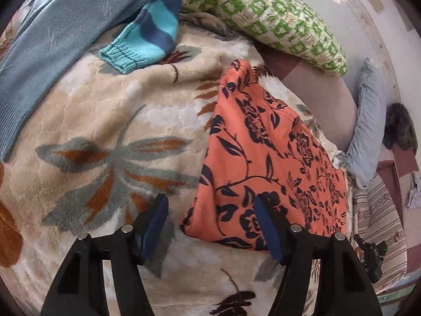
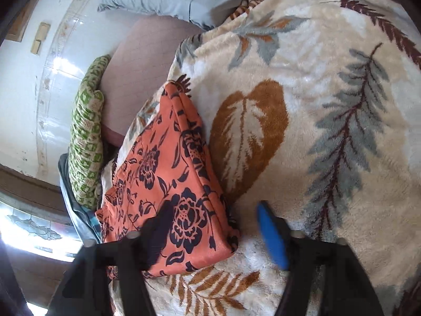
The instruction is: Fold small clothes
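Note:
A small orange garment with a dark floral print (image 1: 265,158) lies folded on the leaf-patterned blanket (image 1: 105,121). It also shows in the right wrist view (image 2: 168,173). My left gripper (image 1: 211,226) is open, its jaws straddling the garment's near left corner, empty. My right gripper (image 2: 215,226) is open, its jaws straddling the garment's near right corner; the left finger (image 2: 158,231) lies over the cloth. A grey-blue sweater (image 1: 52,39) and a turquoise striped knit sleeve (image 1: 147,39) lie at the far left.
A green-and-white patterned pillow (image 1: 276,18) lies beyond the garment, also seen in the right wrist view (image 2: 86,142). A pale blue pillow (image 1: 368,126) and a mauve mattress (image 1: 321,97) lie at the right. A tiled wall (image 2: 39,84) stands behind.

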`<action>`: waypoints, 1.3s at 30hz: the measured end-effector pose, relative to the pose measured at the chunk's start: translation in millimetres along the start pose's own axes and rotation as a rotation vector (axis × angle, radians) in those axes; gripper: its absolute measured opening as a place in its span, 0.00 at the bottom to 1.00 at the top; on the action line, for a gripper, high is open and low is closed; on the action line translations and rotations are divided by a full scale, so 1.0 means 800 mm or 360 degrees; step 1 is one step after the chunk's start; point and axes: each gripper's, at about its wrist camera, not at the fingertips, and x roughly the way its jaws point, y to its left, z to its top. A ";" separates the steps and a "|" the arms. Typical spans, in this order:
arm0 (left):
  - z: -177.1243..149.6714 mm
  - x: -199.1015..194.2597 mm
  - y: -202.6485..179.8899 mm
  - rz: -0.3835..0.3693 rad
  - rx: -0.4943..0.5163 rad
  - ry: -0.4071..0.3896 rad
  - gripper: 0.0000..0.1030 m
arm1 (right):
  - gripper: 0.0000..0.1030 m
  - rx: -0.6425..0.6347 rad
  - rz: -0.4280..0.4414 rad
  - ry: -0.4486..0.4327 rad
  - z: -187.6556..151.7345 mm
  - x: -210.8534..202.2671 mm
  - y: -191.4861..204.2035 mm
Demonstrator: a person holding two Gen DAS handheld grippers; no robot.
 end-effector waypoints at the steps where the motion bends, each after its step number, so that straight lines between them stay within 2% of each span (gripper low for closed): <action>1: -0.001 0.002 -0.007 -0.0005 0.0030 -0.0009 0.72 | 0.75 -0.0015 0.0025 -0.0006 0.000 -0.001 0.004; 2: -0.002 0.006 -0.013 0.0016 0.0070 -0.0009 0.77 | 0.75 -0.0035 0.0020 -0.0005 0.000 0.003 0.007; 4: -0.005 0.018 -0.020 0.0076 0.0113 0.0004 0.77 | 0.74 -0.0081 0.0001 0.0067 0.000 0.022 0.015; 5: -0.006 0.023 -0.022 0.0063 0.0126 0.0019 0.77 | 0.70 -0.0097 -0.0013 0.0114 -0.003 0.037 0.021; 6: -0.008 0.030 -0.025 0.0031 0.0152 0.0041 0.77 | 0.61 -0.0122 -0.0062 0.0155 -0.007 0.052 0.025; 7: -0.009 0.035 -0.030 0.0035 0.0189 0.0042 0.75 | 0.57 -0.0160 -0.0151 0.0169 -0.009 0.064 0.029; 8: -0.009 0.039 -0.033 0.0090 0.0228 0.0019 0.61 | 0.45 -0.0199 -0.0224 0.0155 -0.014 0.072 0.032; 9: -0.010 0.042 -0.036 0.0166 0.0266 0.0004 0.39 | 0.39 -0.0215 -0.0248 0.0140 -0.016 0.073 0.034; 10: -0.009 0.046 -0.036 0.0221 0.0293 -0.0006 0.33 | 0.36 -0.0217 -0.0243 0.0134 -0.016 0.072 0.037; 11: -0.007 0.046 -0.032 0.0205 0.0279 -0.0013 0.26 | 0.27 -0.0234 -0.0238 0.0135 -0.017 0.070 0.040; 12: -0.004 0.044 -0.026 0.0161 0.0225 -0.0012 0.18 | 0.21 -0.0271 -0.0255 0.0123 -0.019 0.065 0.046; 14: 0.001 0.032 -0.019 0.0074 0.0165 -0.0029 0.14 | 0.11 -0.0340 -0.0263 0.0092 -0.020 0.052 0.057; 18: 0.001 0.011 -0.025 0.0021 0.0195 -0.0080 0.12 | 0.10 -0.0375 -0.0213 0.0041 -0.022 0.023 0.073; 23: -0.001 -0.010 -0.022 -0.0043 0.0148 -0.0064 0.11 | 0.10 -0.0464 -0.0238 0.0031 -0.032 -0.001 0.092; 27: -0.017 -0.036 -0.025 -0.0055 0.0195 -0.0055 0.11 | 0.09 -0.0454 -0.0213 0.0053 -0.044 -0.023 0.086; 32: -0.058 -0.052 -0.011 -0.0012 0.0180 0.0012 0.11 | 0.09 -0.0438 -0.0207 0.0082 -0.066 -0.065 0.056; 35: -0.095 -0.048 0.007 0.0122 0.0195 0.0038 0.11 | 0.09 -0.0405 -0.0232 0.0111 -0.076 -0.081 0.025; 36: -0.104 -0.044 0.017 0.0160 0.0155 0.0053 0.11 | 0.09 -0.0399 -0.0256 0.0125 -0.078 -0.081 0.014; 38: -0.109 -0.047 0.029 0.0124 0.0056 0.0023 0.17 | 0.09 -0.0359 -0.0322 0.0193 -0.082 -0.068 -0.012; 39: -0.108 -0.050 0.031 0.0120 0.0023 -0.0002 0.18 | 0.13 -0.0327 -0.0327 0.0223 -0.084 -0.062 -0.021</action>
